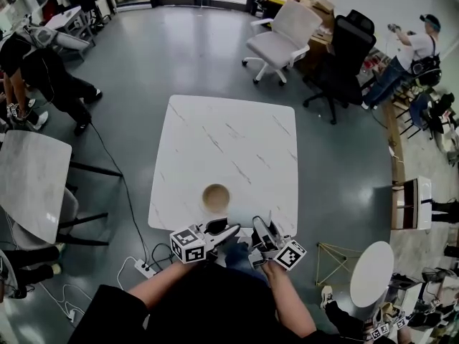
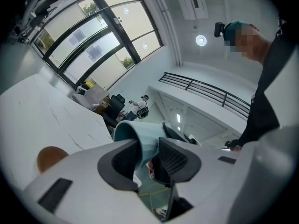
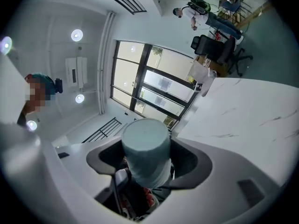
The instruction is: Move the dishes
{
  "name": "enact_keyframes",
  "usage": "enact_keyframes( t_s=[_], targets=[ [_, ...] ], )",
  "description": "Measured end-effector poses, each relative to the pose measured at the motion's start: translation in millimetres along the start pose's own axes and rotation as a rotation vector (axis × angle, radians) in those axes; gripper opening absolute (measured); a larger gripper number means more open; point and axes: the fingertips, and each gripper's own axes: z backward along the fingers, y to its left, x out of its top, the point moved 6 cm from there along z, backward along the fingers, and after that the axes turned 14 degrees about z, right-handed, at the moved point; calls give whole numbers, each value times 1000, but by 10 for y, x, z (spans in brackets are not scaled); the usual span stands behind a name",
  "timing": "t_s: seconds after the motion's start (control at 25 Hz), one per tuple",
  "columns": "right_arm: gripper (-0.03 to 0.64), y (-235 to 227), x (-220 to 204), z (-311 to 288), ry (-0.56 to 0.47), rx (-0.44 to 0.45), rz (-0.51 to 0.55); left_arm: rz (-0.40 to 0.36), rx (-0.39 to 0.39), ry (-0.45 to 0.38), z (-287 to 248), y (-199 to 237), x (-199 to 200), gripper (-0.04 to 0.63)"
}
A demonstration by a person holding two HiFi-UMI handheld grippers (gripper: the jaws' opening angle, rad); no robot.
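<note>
A brown bowl (image 1: 215,197) sits near the front edge of the white marble table (image 1: 229,135); it also shows at the lower left of the left gripper view as bowl (image 2: 49,157). Both grippers hover close together off that front edge: left gripper (image 1: 228,232) and right gripper (image 1: 259,229). A teal cup (image 2: 140,141) is clamped in the left gripper (image 2: 145,160), mouth pointing away. The right gripper (image 3: 145,164) also grips a teal cup (image 3: 145,146), flat base pointing away. I cannot tell whether this is one cup. The head view hides it.
A white office chair (image 1: 283,38) and a black one (image 1: 344,56) stand beyond the table. A second marble table (image 1: 29,174) is at the left, a small round white table (image 1: 371,272) at the right. A power strip (image 1: 143,267) with cable lies on the floor. People stand around.
</note>
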Motion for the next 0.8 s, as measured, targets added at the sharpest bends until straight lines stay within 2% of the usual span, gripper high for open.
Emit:
enact_keyframes(
  t_s=[0.36,0.48,0.64,0.8],
  targets=[
    [314,-386,193,249,-3,26,-81,72,-12,4,-470,-96,-184,97],
    [316,-514,264,348,33,19,-21,43,-10,13,-625,-142,-251,77],
    [332,-690,352,427,60,-5,71,40,1,26,-785,-111,-325,67],
    [337,-874,468,491,37,-4,55,61,12,8,-938,-112,-344,55]
  ],
)
